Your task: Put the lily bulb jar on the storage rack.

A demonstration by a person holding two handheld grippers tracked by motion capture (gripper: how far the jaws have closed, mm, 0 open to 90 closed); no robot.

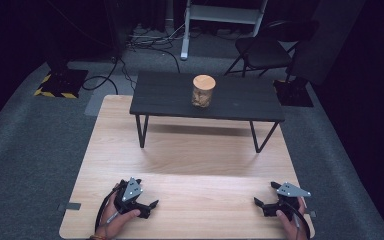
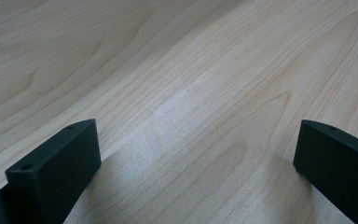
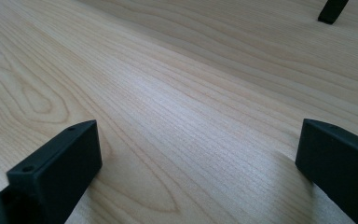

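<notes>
A grey carpeted floor (image 1: 25,150) fills the high view's edges, with a folding chair (image 1: 265,50) at the upper right and cables (image 1: 145,42) at the upper centre. A light wooden surface (image 1: 190,165) takes up the lower middle of the frame. On its far part stands a small black table (image 1: 170,95) on thin legs. A clear jar with a wooden lid (image 1: 203,90) stands upright on that black table, just right of its centre, in the upper middle of the frame, well apart from both hands.

At lower left the left hand-held gripper (image 1: 147,206) rests on the wooden surface, its jaws spread wide with nothing between them; the left gripper view shows bare wood grain between them. At lower right the right hand-held gripper (image 1: 260,204) lies likewise released and empty, pointing toward the frame's centre.
</notes>
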